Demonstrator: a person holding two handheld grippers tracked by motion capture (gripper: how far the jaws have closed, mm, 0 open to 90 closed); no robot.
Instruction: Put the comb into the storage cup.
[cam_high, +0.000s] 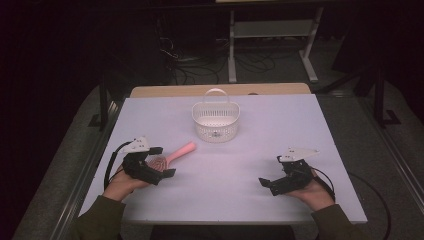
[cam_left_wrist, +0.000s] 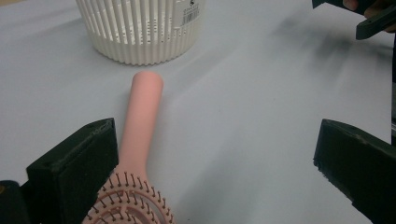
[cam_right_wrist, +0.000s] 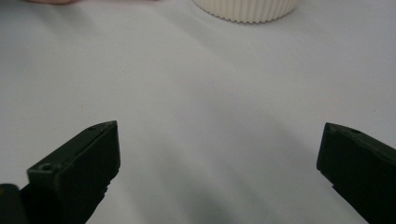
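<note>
We note one pink hairbrush (cam_high: 172, 156) lying flat at the table's (cam_high: 250, 200) left side, bristles up. Its long axis runs from the head, between the left gripper's (cam_high: 159, 161) wide, empty jaws, handle pointing away toward the one white basket (cam_high: 216, 121), near but apart. In the left gripper view the brush (cam_left_wrist: 140, 140) hugs the left-hand jaw. The right gripper (cam_high: 272, 170), jaws also wide and empty, hovers well apart. We judge the left hand nearer for the pickup. Count: two grippers, one brush, one basket.
</note>
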